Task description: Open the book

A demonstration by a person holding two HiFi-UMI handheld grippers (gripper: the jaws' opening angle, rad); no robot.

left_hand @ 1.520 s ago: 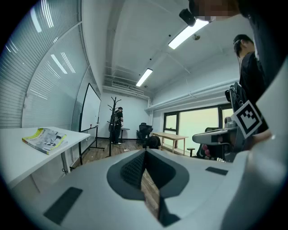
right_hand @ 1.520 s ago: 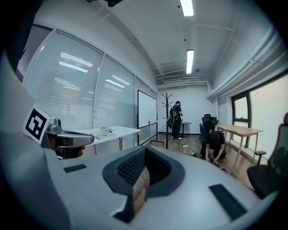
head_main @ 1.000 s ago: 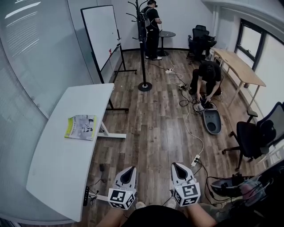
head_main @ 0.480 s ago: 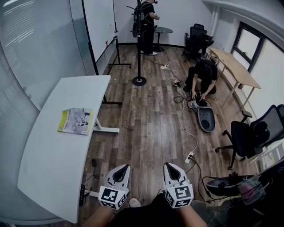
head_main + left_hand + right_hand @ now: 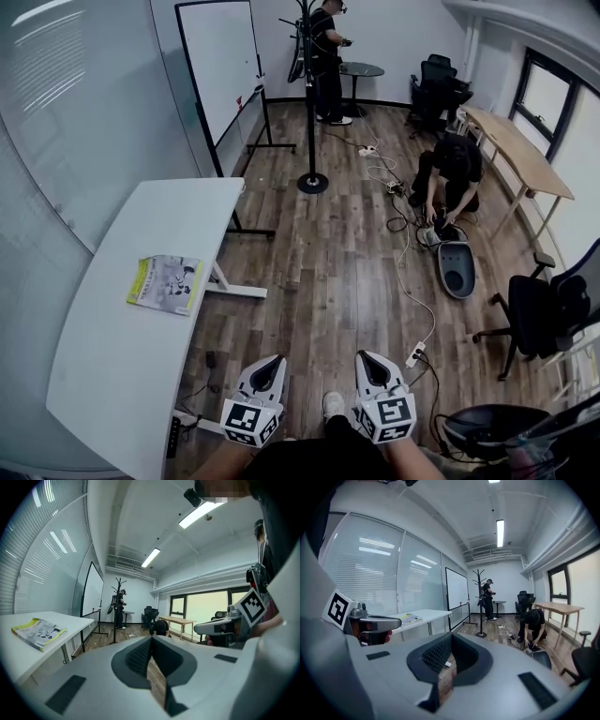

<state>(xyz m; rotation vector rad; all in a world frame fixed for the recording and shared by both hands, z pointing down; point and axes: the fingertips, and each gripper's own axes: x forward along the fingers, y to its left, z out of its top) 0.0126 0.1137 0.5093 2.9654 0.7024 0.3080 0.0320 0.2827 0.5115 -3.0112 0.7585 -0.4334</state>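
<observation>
**Inspector A:** Progress?

**Inspector B:** None yet. The book (image 5: 165,284) lies closed, cover up, on the white surface (image 5: 112,375), well apart from both tools. The left tongs (image 5: 273,361) and right tongs (image 5: 368,358) are both pressed together and empty, held low over the wooden floor.

**Inspector A:** Change from a second ago?

**Inspector B:** The book is unmoved and unopened. Both tongs have drifted slightly with the person but are no nearer to it. The approach and lifting the cover are still to do.
</observation>
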